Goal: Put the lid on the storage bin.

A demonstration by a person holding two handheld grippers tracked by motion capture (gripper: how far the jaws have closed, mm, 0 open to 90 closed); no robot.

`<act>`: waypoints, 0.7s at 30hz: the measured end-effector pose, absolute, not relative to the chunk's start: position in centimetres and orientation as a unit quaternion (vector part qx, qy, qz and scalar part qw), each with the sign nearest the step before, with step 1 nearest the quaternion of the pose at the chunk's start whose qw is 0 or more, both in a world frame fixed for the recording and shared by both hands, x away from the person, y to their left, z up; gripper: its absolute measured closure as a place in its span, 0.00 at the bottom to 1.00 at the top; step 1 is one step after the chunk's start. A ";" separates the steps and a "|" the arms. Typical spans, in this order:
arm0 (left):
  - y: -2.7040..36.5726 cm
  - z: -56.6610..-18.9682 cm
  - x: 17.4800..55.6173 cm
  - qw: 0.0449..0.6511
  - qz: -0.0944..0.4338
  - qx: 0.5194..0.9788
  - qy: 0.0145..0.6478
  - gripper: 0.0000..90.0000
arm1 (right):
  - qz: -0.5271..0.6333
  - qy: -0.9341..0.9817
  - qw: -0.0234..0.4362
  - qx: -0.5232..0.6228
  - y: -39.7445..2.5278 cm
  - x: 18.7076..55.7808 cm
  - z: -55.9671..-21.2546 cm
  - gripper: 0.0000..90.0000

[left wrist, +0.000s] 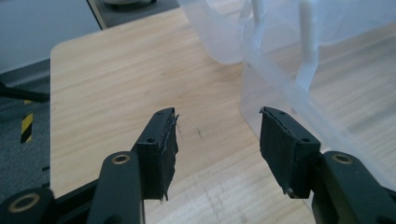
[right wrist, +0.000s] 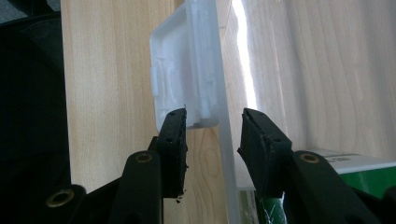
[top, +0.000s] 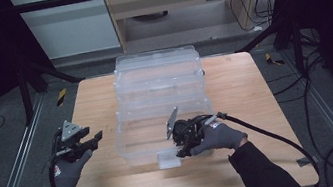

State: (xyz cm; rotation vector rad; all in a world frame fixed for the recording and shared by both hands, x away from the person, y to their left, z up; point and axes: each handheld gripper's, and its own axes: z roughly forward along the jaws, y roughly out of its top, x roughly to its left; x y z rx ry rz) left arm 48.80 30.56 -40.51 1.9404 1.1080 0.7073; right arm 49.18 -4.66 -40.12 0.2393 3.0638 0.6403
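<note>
**Right gripper straddling the front latch of the clear bin**

A light wooden table (top: 234,88) is standing on a grey floor, with dark frame rails running along both sides. A clear plastic storage bin (top: 161,104) is sitting at the centre of the table, its long axis running away from the person, and its white front latch (top: 168,159) is hanging on the near wall.

The right gripper (top: 180,153) is lying against that near wall, pointing toward the person's left. In the right gripper view its jaws are standing apart, one on either side of the bin's thin front wall, with the latch (right wrist: 187,79) just ahead of the fingertips; nothing is being clamped yet.

The left gripper (top: 94,138) is hovering off the bin's left side, near but apart from it, jaws parted and empty. In the left gripper view the bin wall (left wrist: 299,107) is lying ahead and to the right of the jaws.

The right hand (top: 219,135) is the nearer one to the latch, so the latch work is probably falling to it: a short advance along the wall should be bringing the jaws onto the tab
</note>
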 end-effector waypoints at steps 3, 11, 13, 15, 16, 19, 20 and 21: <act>30.4 -40.0 48.9 0.394 0.279 0.763 0.429 0.51 | 0.200 0.977 -0.002 0.079 -4.5 49.3 -40.2 0.70; 29.5 -37.9 49.9 0.414 0.271 0.771 0.400 0.53 | 0.190 0.978 -0.018 0.078 -4.2 49.4 -40.5 0.72; 29.3 -37.2 50.2 0.418 0.271 0.774 0.391 0.53 | 0.188 0.979 -0.018 0.078 -4.1 49.4 -40.5 0.72; 28.9 -35.9 50.6 0.419 0.273 0.781 0.374 0.53 | 0.187 0.979 -0.018 0.080 -4.1 49.4 -40.5 0.72; 28.9 -35.9 50.6 0.419 0.273 0.781 0.374 0.53 | 0.187 0.979 -0.017 0.080 -4.1 49.4 -40.5 0.72; 28.4 -34.5 51.1 0.414 0.273 0.794 0.351 0.55 | 0.186 0.979 -0.018 0.081 -4.1 49.4 -40.5 0.72; 28.2 -34.0 51.3 0.411 0.274 0.797 0.346 0.56 | 0.185 0.979 -0.019 0.080 -4.1 49.4 -40.5 0.72; 27.7 -33.3 51.6 0.411 0.272 0.802 0.336 0.56 | 0.185 0.979 -0.018 0.078 -4.1 49.4 -40.5 0.72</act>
